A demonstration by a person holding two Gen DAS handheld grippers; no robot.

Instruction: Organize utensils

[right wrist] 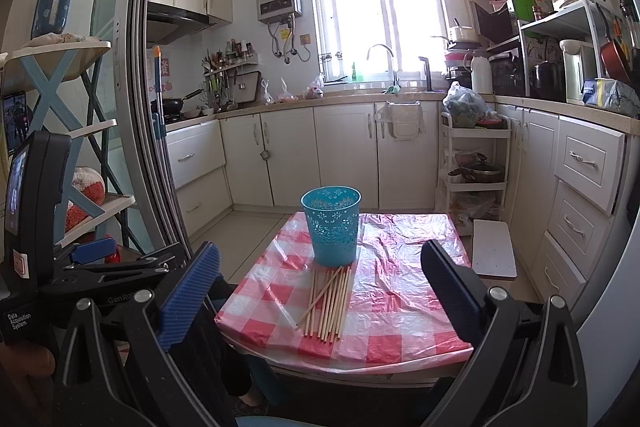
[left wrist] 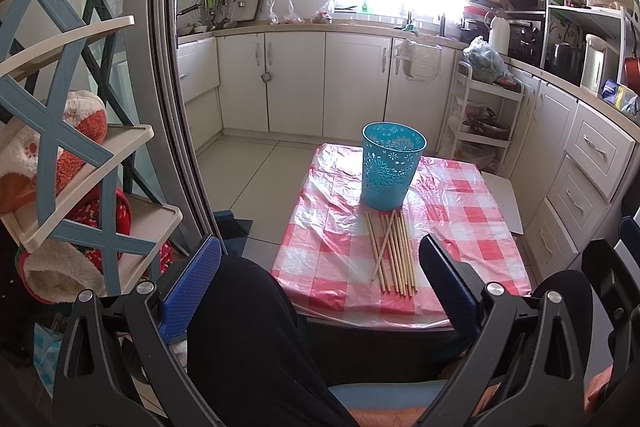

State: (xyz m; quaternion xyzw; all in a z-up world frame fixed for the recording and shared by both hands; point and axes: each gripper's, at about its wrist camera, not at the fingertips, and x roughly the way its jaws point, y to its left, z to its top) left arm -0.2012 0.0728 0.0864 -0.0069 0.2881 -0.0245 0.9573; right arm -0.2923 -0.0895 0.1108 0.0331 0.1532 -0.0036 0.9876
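Chopsticks waited ahead of both spread grippers

Chopsticks (left wrist: 392, 251) lay bundled on the checkered tablecloth (left wrist: 460, 227), just before the blue perforated cup (left wrist: 390, 167). The left gripper (left wrist: 320, 283) and right gripper (right wrist: 320, 291) gaped empty, short of them.

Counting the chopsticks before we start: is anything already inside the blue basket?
The blue basket looks empty near its rim, but its wall hides the bottom. All chopsticks visible lie on the table in front of it.

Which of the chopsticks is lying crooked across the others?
The one chopstick slanting diagonally over the parallel row of chopsticks, in front of the blue basket.
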